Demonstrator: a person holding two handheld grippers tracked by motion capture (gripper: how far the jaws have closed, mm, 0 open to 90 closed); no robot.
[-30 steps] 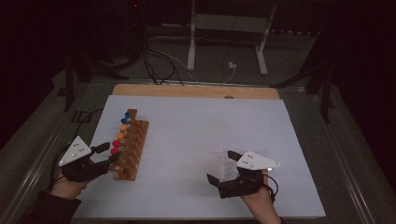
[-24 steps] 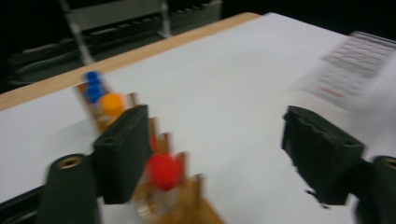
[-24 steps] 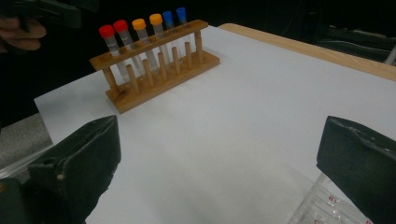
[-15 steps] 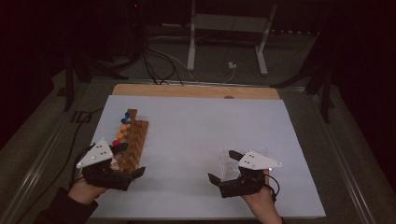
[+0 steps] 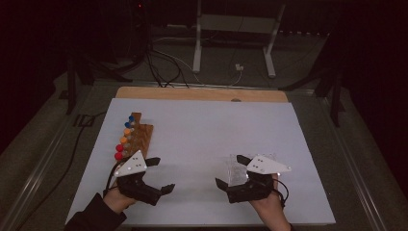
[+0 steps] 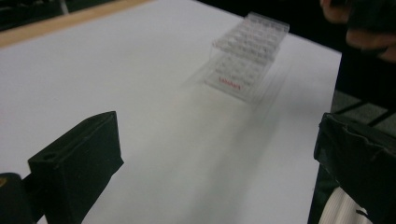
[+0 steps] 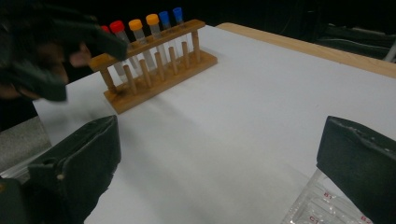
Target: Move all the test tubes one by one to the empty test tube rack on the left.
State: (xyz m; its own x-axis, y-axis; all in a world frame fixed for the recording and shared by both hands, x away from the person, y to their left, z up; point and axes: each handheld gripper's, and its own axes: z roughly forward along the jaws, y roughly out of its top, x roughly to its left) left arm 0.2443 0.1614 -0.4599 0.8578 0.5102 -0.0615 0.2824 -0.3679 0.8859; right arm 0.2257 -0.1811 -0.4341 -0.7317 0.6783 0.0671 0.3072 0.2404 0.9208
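Wooden rack (image 5: 136, 137) of colour-capped tubes (image 7: 137, 24) sits at my far left on the white table (image 5: 202, 125). My left gripper (image 5: 156, 175), jaws spread and empty, hovers just nearer. Rightward, my right gripper (image 5: 228, 180), likewise spread, sits beside the clear plastic tray (image 6: 247, 51).

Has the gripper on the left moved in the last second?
Yes. The left gripper was beside the wooden tube rack, near its front end; now it sits nearer the person and further right, clear of the rack, jaws open.
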